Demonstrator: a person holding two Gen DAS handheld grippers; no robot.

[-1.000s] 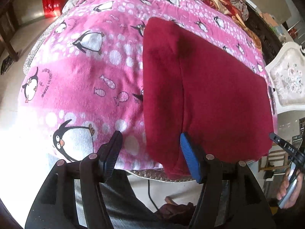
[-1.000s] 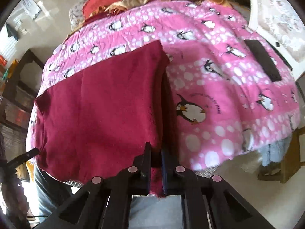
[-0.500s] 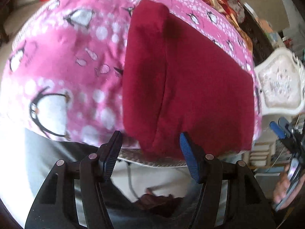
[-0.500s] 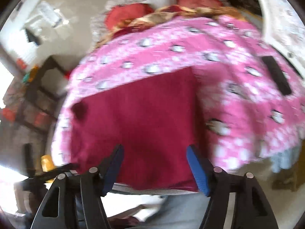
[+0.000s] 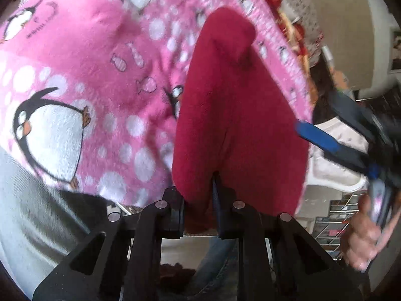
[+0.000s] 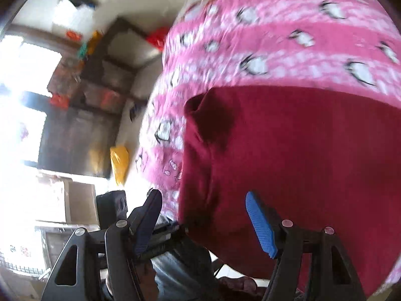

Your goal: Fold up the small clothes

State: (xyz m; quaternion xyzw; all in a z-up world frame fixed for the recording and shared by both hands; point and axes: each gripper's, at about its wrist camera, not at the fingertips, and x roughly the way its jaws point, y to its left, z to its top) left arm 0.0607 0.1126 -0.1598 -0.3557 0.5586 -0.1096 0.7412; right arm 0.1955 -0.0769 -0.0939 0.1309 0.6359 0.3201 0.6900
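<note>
My left tongs (image 5: 199, 200) had just been closing, and I saw them pinched on the near edge of the dark red garment (image 5: 238, 115), the fabric bunched between the pads where it hung over the rim of the tabletop. The garment lay folded on the pink penguin blanket (image 5: 82, 75) that covered the tabletop, its folded edge running away from me.

My right tongs (image 6: 205, 225) stood wide apart with nothing between them; the blue pad (image 6: 260, 223) hovered over the near part of the same garment (image 6: 313, 163) without pressing it. They also showed in the left wrist view, blurred, off the right side of the tabletop, a hand (image 5: 361, 235) gripping their handle. The right wrist view was smeared, so finer detail on the blanket (image 6: 275, 30) escaped me.
</note>
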